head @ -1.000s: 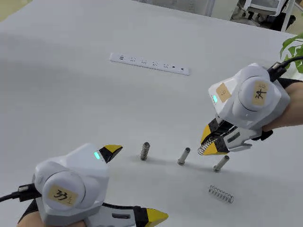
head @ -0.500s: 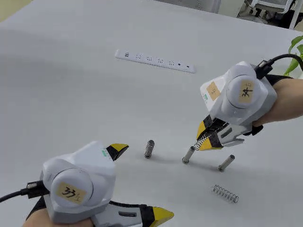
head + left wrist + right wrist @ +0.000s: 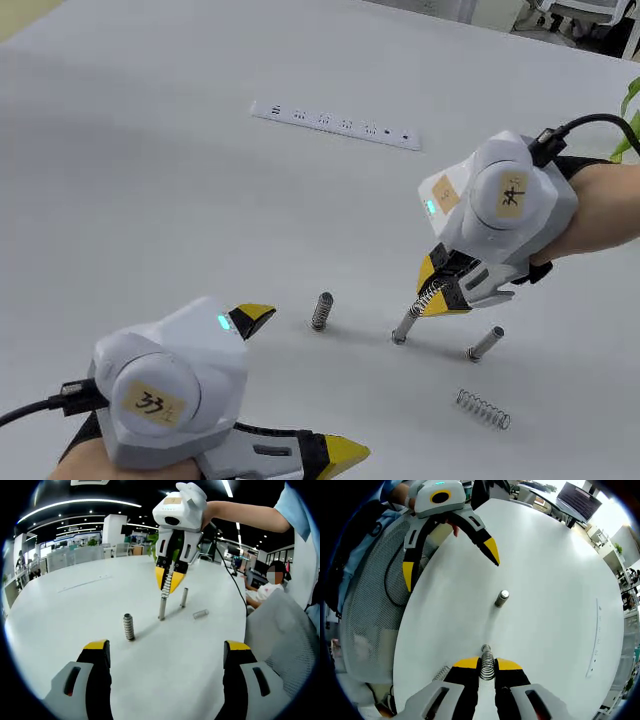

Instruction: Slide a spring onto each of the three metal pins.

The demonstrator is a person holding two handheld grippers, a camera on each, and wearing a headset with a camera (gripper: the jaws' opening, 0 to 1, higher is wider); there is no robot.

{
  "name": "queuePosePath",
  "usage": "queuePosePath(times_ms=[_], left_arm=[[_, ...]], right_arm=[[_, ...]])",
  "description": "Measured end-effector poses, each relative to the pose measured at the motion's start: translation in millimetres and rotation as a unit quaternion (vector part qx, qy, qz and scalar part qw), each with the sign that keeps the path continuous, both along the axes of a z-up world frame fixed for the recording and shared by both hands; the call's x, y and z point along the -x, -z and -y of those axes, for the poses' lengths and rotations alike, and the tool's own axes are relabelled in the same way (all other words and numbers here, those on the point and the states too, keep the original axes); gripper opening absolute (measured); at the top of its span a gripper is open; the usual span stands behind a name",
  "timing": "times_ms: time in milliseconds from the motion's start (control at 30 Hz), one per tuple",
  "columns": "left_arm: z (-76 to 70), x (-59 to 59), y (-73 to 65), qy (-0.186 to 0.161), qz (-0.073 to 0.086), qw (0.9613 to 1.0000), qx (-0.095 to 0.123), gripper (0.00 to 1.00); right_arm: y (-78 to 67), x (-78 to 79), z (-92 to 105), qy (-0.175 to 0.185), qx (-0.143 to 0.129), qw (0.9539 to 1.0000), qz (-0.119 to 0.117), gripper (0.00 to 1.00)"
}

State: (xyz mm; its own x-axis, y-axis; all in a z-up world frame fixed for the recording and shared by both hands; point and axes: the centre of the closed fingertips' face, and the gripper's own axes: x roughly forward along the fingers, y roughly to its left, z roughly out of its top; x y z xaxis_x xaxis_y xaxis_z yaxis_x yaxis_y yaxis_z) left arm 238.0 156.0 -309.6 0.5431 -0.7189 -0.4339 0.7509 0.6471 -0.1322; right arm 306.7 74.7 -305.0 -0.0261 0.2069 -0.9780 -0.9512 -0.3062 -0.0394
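Note:
Three metal pins stand on the white table. The left pin (image 3: pixel 321 311) (image 3: pixel 129 626) (image 3: pixel 502 598) wears a spring. My right gripper (image 3: pixel 435 300) (image 3: pixel 167 582) (image 3: pixel 486 664) is shut on a second spring (image 3: pixel 429 297) (image 3: pixel 486 666), whose lower end meets the top of the middle pin (image 3: pixel 405 327) (image 3: pixel 163 607). The right pin (image 3: pixel 485 343) (image 3: pixel 184 597) is bare. A third spring (image 3: pixel 483 409) (image 3: pixel 200 614) lies loose in front of it. My left gripper (image 3: pixel 298 388) (image 3: pixel 165 655) (image 3: pixel 450 565) stands open, low at the near left, holding nothing.
A white power strip (image 3: pixel 335 125) (image 3: pixel 596 635) lies far back on the table (image 3: pixel 150 200). A plant leaf (image 3: pixel 630 95) shows at the right edge. A mesh chair (image 3: pixel 370 610) stands off the table's near side.
My right gripper has carried its spring leftward, from beside the right pin to over the middle pin. The left gripper has stayed open in place.

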Motion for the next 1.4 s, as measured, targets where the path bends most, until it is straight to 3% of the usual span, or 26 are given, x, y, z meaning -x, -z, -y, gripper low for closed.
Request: queuePosePath(times_ms=[467, 1400], left_arm=[[-2.1, 1.3, 3.7, -0.003, -0.007, 1.0, 0.0, 0.91], [-6.6, 0.3, 10.4, -0.009, -0.019, 0.9998, 0.003, 0.89]], right_arm=[[10.0, -0.2, -2.1, -0.005, 0.009, 0.9999, -0.006, 0.08], [54.4, 0.1, -4.2, -0.016, 0.045, 0.9983, -0.033, 0.08]])
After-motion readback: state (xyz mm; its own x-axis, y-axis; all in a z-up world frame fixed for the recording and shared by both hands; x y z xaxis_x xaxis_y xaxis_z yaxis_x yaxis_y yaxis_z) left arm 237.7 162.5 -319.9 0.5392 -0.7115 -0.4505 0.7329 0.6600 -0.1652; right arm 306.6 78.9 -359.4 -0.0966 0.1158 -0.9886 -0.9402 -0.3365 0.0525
